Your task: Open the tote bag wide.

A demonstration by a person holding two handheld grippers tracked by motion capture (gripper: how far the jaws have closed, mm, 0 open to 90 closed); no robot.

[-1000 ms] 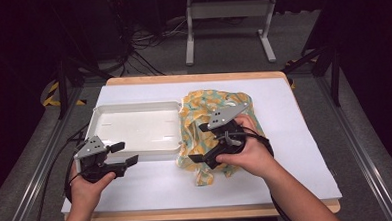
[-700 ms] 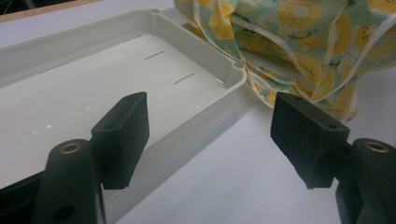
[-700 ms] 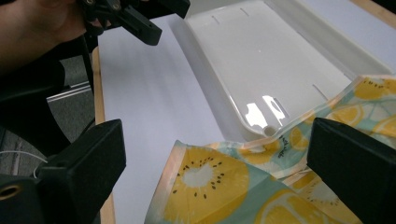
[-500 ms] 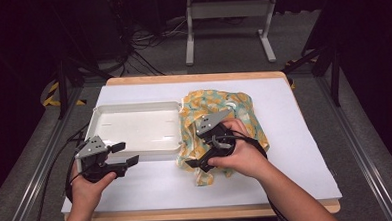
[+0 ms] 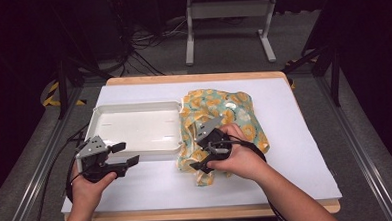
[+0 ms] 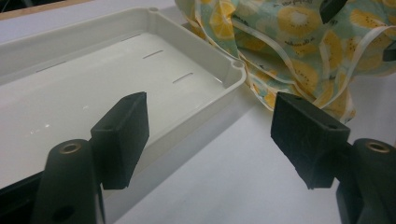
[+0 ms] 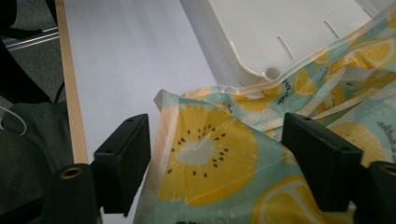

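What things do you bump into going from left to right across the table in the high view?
Left gripper → white tray → fruit-print cloth, with the right gripper at its near edge → bare white table cover.

I saw a white sheet [image 5: 296,151] spread flat over a wooden table [image 5: 192,77], and only a thin strip of wood showed at the far edge. Behind the table, on the grey floor [image 5: 232,59], stood a metal stand [image 5: 267,40] with a bunch of dark cables [image 5: 142,63] lying near it. A bit of yellow and black tape [image 5: 50,94] was on the floor at the left, and a long metal rail [image 5: 358,148] ran along the right side.
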